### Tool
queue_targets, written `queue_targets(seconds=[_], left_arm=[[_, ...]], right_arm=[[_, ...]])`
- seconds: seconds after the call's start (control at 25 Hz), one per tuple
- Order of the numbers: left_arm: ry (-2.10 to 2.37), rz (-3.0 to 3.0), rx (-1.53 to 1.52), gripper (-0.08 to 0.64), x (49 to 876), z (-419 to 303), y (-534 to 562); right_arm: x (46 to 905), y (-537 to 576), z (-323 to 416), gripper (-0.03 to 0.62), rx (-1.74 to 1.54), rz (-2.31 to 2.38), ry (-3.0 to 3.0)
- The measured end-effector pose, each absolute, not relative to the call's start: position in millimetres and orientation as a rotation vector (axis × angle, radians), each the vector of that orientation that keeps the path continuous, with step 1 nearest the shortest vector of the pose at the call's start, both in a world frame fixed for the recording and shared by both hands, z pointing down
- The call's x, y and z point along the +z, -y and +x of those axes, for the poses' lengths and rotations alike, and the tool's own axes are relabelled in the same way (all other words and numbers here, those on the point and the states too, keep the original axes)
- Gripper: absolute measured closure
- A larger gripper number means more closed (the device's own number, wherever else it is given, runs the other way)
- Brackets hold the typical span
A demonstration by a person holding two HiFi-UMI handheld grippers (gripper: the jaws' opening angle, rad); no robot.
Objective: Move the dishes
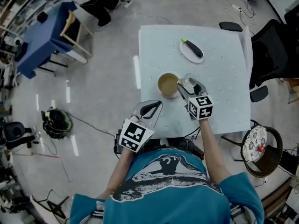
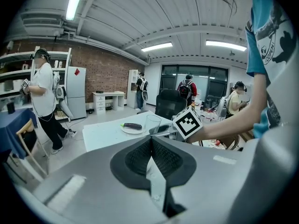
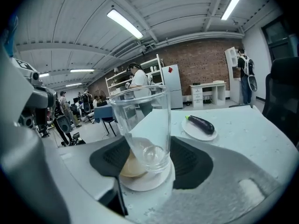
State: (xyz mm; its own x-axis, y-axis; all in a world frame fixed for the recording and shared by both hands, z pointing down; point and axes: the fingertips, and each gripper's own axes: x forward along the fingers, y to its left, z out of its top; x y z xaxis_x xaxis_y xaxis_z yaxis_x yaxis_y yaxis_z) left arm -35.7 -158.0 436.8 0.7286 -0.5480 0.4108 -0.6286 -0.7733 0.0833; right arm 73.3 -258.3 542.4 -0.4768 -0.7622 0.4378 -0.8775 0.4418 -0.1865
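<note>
Head view
Table point(image 1: 224, 78): carried three dishes, with the person standing at its near edge.
Glass point(image 1: 188, 82): clear and upright, near the table's middle, just beside the bowl point(image 1: 167, 85) on that bowl's right.
Plate point(image 1: 186, 52): lay farther back, well apart from the glass, with an eggplant point(image 1: 193, 48) on it.
Right gripper point(image 1: 189, 84): reached over the table with one finger on each side of the glass.
Left gripper point(image 1: 152, 107): hung over the table's near left corner, clear of all the dishes.

Left gripper view
Jaws: pressed together at the tips with nothing between them; only a sliver of table showed below the pads.
Beyond: the glass and the eggplant plate were visible across the table.

Right gripper view
Jaws: closed on the lower part of the glass, with the dark pads point(image 3: 190, 160) meeting its walls on both sides.
Glass: empty; the bowl's tan inside showed through its base. Whether the base rested on the table could not be told.

Risk, judged
Slip: the smooth wall was pinched low, so a quick lift could let the glass tilt or slide out.
Collision: the bowl sat so near that a sideways sweep to the left could knock it.
</note>
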Motion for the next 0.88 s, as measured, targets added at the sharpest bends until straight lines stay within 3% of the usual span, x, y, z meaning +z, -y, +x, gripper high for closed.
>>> queue_targets(seconds=[0.88], left_arm=[[0.94,2.749,0.682,0.546,451,2,153]], right_arm=[[583,312,263,0.324,0.488,1.536,2.134]])
